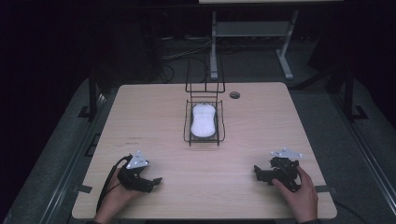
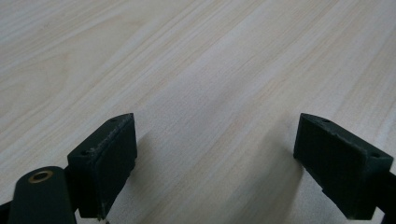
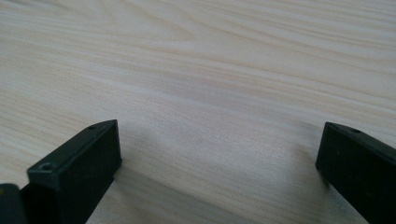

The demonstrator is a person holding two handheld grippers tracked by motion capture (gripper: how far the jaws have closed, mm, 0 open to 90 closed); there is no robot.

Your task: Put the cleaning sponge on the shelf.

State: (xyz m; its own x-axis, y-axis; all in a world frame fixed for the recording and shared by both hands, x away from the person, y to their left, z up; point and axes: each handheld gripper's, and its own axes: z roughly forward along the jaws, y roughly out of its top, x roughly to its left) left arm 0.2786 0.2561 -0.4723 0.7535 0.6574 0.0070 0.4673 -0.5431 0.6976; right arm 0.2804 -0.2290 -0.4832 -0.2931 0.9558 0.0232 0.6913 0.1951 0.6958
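The left gripper (image 1: 152,181) rests on the table (image 1: 154,116) near its front left, jaws spread with only bare wood between them. At centre, a white sponge (image 1: 203,120) lies in a black wire basket (image 1: 188,126), whose far end blurs into the dark floor. The right gripper (image 1: 258,173) sits front right, jaws spread, its rear hidden by the hand (image 1: 302,193).

The left gripper (image 2: 215,163) looks along its two black jaws, which rise from the bottom corners and stand wide apart with nothing between them — only bare pale wood of the table (image 2: 196,70), its grain running diagonally from lower left to upper right. Each jaw throws a soft shadow onto the wood just beside it, and the jaw tips sit close to the surface, though whether they touch it cannot be told. At the lower left corner a rounded black part of the gripper carries a small brass-coloured ring (image 2: 40,176) — set just beside the left-hand jaw.
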